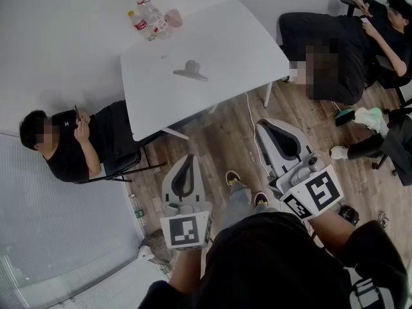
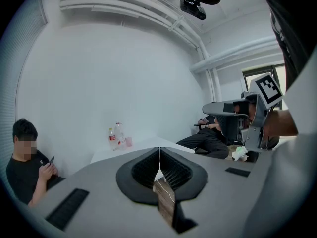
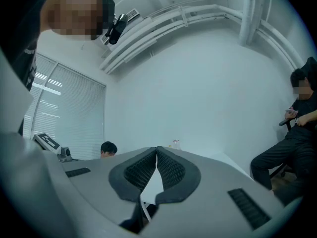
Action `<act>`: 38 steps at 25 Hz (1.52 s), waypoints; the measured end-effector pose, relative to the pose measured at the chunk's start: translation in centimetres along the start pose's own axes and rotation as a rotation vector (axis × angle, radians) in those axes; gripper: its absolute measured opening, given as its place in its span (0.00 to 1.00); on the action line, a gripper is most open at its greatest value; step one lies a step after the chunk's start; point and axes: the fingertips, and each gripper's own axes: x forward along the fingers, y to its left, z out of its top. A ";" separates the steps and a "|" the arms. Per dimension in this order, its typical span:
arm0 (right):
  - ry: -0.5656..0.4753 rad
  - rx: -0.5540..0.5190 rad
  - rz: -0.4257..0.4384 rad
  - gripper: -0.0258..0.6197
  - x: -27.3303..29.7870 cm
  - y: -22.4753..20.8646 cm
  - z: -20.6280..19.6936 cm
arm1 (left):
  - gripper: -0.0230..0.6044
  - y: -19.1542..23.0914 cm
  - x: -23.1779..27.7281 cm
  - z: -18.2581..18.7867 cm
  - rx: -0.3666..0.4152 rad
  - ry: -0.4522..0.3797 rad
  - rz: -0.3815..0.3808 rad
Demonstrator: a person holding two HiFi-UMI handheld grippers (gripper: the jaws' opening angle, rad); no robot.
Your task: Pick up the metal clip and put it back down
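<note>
Smooth matt white table (image 1: 225, 44), wood-plank floor (image 1: 219, 140) with faint sheen
Metal clip (image 1: 190, 71) looks dull grey; bottles (image 1: 145, 19) are clear glossy plastic.

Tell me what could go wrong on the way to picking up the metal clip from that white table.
1. A white cable trails over the floor before the table; feet may snag it.
2. The left hand-held gripper and right hand-held gripper are both shut; unless opened, they would likely shove the metal clip rather than grasp it.
3. Bottles stand at the far corner; a bumped table might topple them.
</note>
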 end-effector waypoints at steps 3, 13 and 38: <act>0.001 -0.005 -0.006 0.07 1.8 -0.6 0.0 | 0.07 1.1 1.4 0.5 -0.012 -0.007 -0.006; 0.020 -0.023 -0.009 0.07 8.6 0.3 -0.3 | 0.07 7.0 4.3 1.2 -0.011 -0.032 -0.021; 0.105 -0.044 -0.042 0.07 17.5 0.2 -4.3 | 0.07 14.6 8.4 0.0 -0.038 -0.064 -0.078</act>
